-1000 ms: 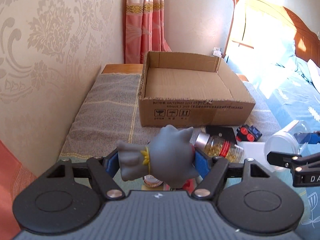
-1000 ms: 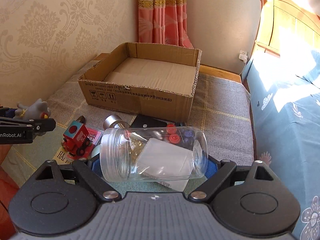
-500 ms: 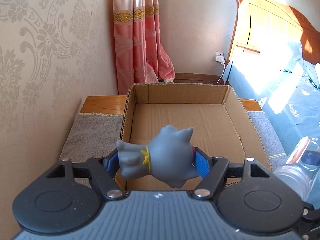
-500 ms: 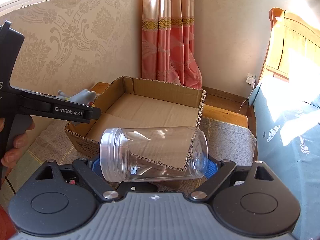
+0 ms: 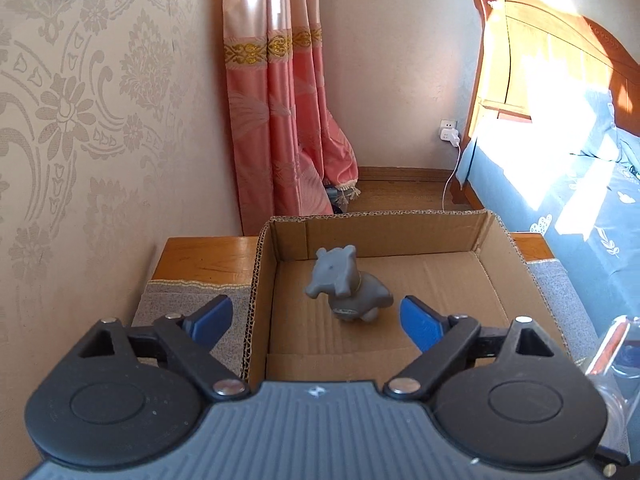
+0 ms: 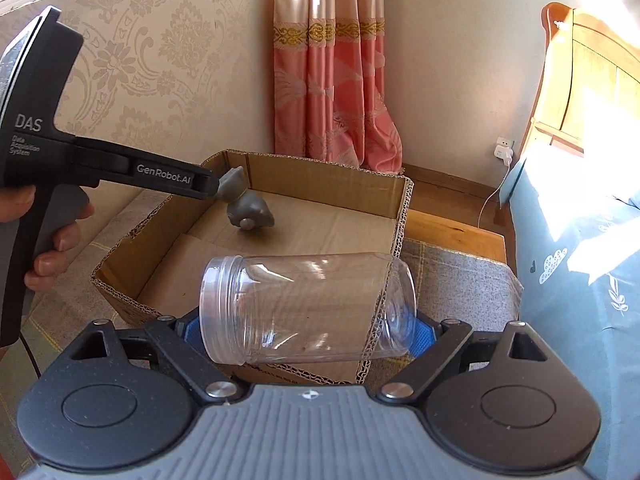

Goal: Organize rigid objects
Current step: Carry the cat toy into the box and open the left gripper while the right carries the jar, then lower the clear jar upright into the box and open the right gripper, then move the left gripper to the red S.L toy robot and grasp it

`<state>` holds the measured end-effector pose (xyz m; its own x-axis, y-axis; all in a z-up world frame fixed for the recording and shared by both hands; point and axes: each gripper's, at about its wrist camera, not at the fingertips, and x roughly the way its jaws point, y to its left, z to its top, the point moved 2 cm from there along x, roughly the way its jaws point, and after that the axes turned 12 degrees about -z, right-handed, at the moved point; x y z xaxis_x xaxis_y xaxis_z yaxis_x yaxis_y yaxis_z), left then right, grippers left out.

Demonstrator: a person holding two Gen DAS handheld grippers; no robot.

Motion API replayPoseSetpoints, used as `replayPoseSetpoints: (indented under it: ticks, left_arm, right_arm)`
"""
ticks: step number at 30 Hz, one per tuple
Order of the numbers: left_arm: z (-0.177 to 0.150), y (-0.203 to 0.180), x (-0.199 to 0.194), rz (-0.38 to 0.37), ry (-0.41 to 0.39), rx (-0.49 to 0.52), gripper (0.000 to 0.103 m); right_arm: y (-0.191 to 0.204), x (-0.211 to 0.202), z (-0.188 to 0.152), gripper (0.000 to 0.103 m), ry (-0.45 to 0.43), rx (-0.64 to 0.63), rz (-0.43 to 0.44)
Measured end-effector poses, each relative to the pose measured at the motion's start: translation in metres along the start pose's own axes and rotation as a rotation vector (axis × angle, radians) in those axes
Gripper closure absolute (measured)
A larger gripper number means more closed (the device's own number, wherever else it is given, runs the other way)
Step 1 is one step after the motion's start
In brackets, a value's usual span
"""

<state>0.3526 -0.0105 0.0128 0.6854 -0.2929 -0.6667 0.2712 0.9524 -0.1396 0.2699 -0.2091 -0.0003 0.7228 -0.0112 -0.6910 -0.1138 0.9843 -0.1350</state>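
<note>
Two risks: jar slip, toy knock.
Left gripper: my fingers apart, grey toy lying free in cardboard box, far left.
Right gripper: my fingers clamped on clear jar, held sideways above the box's near wall; smooth plastic could roll out and strike the toy.

A beige damask-patterned wall fills the frame's left. Pink satin curtains hang at centre top; a sunlit orange wooden headboard stands upper right.

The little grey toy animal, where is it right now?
In the left wrist view the grey toy animal is inside the cardboard box, near its back-left corner, just beyond the open left hand-held gripper.
</note>
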Motion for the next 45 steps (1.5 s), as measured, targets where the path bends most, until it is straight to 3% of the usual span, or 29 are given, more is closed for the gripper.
replayPoseSetpoints:
  ticks: [8,15,17,19,21,38,45]
  left_arm:
    - [-0.037,0.015,-0.045,0.003,-0.004,-0.045,0.008]
    - [-0.084,0.038,-0.068,0.004,0.032,-0.175,0.006]
    - [-0.094,0.04,-0.069,0.0,0.053,-0.172,0.006]
    - [-0.102,0.04,-0.07,0.001,0.069,-0.156,0.006]
    - [-0.108,0.04,-0.074,0.008,0.075,-0.145,0.006]
    - [-0.131,0.024,-0.1,-0.039,0.074,-0.077,0.006]
    - [-0.148,0.021,-0.101,0.006,0.089,-0.064,0.006]
  right_arm:
    - [0.008,0.019,0.017,0.009,0.007,-0.018,-0.004]
    - [0.014,0.046,0.054,0.009,-0.008,-0.025,-0.025]
    - [0.016,0.054,0.065,0.008,-0.015,-0.024,-0.033]
    - [0.018,0.057,0.072,0.0,-0.016,-0.029,-0.053]
    - [0.018,0.052,0.072,0.0,-0.023,-0.028,-0.061]
    - [0.016,-0.02,-0.01,0.0,-0.037,0.01,-0.067]
    - [0.011,-0.04,-0.066,0.0,-0.015,0.072,-0.09]
